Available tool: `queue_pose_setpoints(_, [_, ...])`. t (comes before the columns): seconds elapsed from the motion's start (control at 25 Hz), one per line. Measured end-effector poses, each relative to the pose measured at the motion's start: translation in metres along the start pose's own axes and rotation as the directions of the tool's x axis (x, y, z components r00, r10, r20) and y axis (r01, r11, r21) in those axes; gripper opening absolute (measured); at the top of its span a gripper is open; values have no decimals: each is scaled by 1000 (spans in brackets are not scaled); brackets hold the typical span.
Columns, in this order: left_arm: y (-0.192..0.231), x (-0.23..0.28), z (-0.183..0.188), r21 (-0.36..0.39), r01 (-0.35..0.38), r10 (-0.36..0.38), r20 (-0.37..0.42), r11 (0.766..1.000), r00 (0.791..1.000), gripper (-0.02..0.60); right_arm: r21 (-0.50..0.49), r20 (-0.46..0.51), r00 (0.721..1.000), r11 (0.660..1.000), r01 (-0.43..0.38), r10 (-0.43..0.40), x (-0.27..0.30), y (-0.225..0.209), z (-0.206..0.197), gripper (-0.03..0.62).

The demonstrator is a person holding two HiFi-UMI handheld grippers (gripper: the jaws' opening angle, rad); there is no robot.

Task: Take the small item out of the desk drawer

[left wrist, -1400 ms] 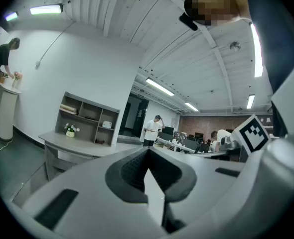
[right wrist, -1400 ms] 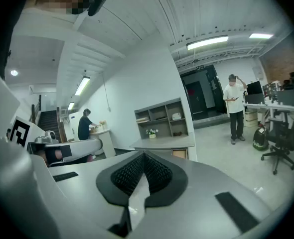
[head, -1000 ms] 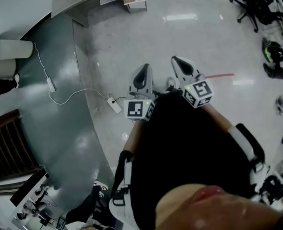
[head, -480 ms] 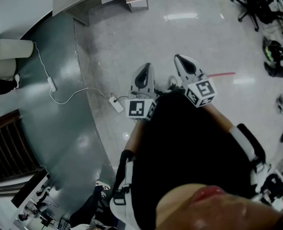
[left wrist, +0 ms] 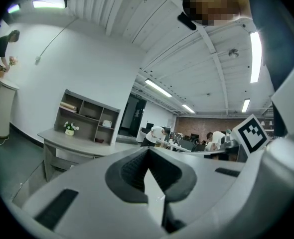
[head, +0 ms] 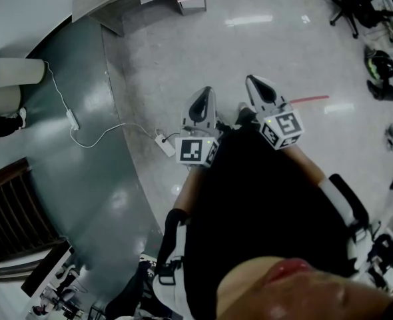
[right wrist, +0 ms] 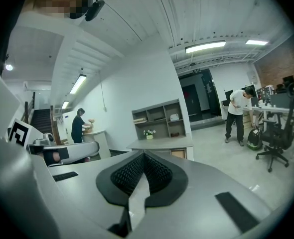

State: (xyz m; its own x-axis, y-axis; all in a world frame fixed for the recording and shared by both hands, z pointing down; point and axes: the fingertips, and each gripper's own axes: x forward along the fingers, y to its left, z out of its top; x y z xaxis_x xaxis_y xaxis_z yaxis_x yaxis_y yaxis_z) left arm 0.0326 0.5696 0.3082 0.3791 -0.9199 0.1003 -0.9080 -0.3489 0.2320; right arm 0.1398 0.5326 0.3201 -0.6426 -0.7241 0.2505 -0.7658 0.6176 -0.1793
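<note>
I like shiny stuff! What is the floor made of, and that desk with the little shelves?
The floor looks like polished stone or tile: pale, speckled, and glossy enough to mirror the ceiling lights. The desk looks like grey painted or laminated board, with a dull finish and flat, sharp-edged panels. I can't tell which.

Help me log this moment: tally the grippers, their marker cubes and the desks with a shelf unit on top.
Grippers: 2, the left gripper and the right gripper, both shut
Marker cubes: 2
Desk with shelf unit: 1
Total: 5
</note>
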Motion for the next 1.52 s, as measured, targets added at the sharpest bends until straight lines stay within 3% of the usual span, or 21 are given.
queue_pose_setpoints(0.36, [13,-8,-1,-33,20,-20,-1,999,1000,-5,-13,0,1000,1000,24,-24,11,11,-7,-2])
queue_pose_setpoints(0.72, [38,34,7,-43,-2,2,0,999,1000,-5,-18,12,1000,1000,15,-14,59,-15,8,-2])
queue_pose_setpoints(1.52, [101,253,41,-56,-83,79,-70,995,994,-5,-20,-30,998,998,-59,58,225,-172,80,-3])
